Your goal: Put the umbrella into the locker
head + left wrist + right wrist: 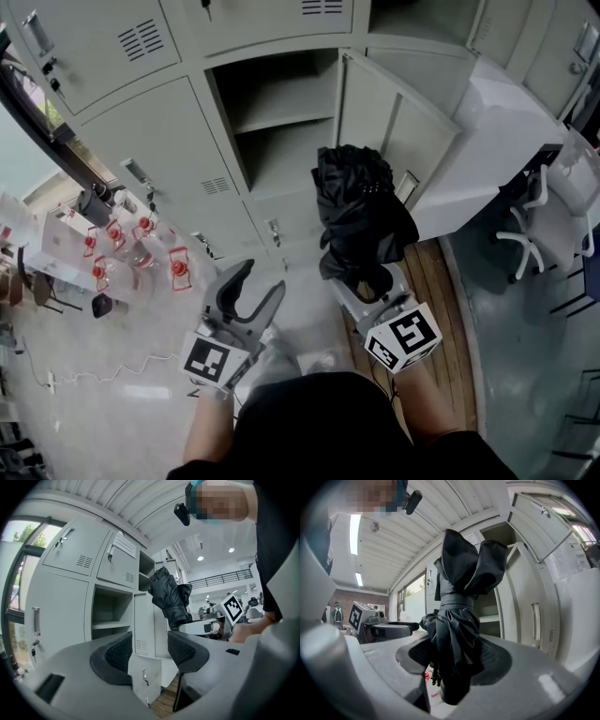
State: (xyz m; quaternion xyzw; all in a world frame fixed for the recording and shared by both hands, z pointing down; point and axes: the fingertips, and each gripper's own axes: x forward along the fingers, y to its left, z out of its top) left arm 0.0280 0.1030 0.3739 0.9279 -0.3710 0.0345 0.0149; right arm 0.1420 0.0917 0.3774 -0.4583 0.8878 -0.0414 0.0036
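A folded black umbrella stands upright between the jaws of my right gripper, which is shut on its lower part. In the right gripper view the umbrella fills the middle, with the pads pressing on both sides of it. The open locker compartment, with one shelf inside, lies straight ahead; its door swings out to the right. My left gripper hovers open and empty, level with the right one and to its left. In the left gripper view its jaws frame the locker's lower doors.
Grey lockers with shut doors surround the open one. Water bottles with red caps stand on the floor at the left. White chairs and a white table are at the right. A wooden strip runs along the floor.
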